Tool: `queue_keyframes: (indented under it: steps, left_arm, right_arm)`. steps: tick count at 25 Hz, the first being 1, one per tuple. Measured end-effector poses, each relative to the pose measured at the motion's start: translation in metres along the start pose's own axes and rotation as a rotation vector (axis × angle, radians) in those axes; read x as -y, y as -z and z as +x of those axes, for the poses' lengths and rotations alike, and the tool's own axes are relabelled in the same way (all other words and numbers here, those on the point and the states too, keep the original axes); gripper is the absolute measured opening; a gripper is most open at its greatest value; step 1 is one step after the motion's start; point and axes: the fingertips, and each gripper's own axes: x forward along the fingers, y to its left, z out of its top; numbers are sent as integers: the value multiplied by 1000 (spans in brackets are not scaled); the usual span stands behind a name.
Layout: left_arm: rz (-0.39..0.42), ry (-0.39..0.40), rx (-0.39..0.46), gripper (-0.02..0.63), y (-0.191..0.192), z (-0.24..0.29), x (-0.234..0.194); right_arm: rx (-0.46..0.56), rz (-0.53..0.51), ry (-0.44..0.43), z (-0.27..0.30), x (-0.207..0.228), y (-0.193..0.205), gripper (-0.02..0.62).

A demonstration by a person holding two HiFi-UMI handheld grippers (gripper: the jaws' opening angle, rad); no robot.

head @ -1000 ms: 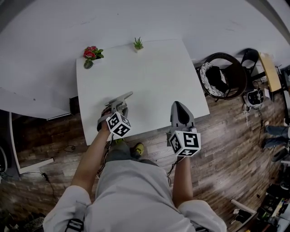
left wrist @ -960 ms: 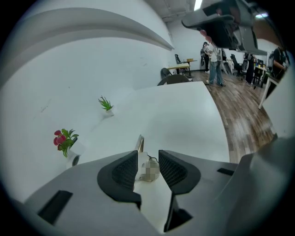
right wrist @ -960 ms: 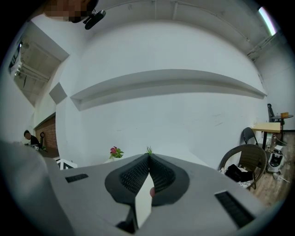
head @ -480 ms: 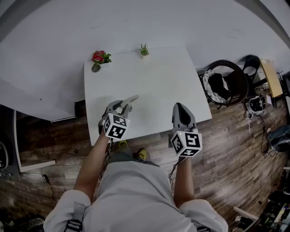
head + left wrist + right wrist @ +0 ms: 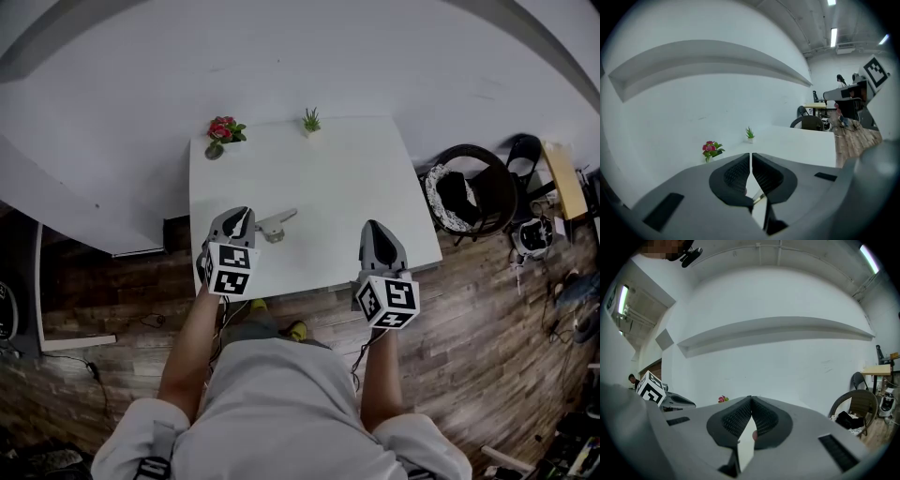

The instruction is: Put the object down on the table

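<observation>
- Head view: a small grey object (image 5: 277, 223) lies on the white table (image 5: 347, 178), left of the frame's centre. It is just to the right of the left gripper (image 5: 241, 215), which hangs over the table near its front edge. As far as this view shows, no jaw touches the object. The right gripper (image 5: 374, 228) hovers at the table's front right, well apart from the object. A pot of red flowers (image 5: 223, 130) and a small green plant (image 5: 311, 120) stand along the far edge.
- Left gripper view: the left gripper (image 5: 750, 155) has just been closing its jaws, which stand all but together. Only a hairline slit separates the pads, and nothing is in it. The table, the red flowers and the small green plant show beyond; the object does not show in this view.
- Right gripper view: the right gripper (image 5: 751, 399) has its jaws together at the tips, clamped on nothing. A pale wall fills most of the frame, with a chair (image 5: 855, 404) at lower right.
- Progress, as a judgement: the object appears set down and released, so the task looks done. At most, the grippers remain to be drawn clear of the table.
</observation>
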Motion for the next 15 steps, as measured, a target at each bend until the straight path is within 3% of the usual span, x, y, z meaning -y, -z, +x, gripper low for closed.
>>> queue_keyframes:
  steps: [15]
  left_arm:
    - [-170, -119, 186, 20, -43, -69, -65]
  right_arm:
    - [-9, -40, -45, 9, -21, -9, 8]
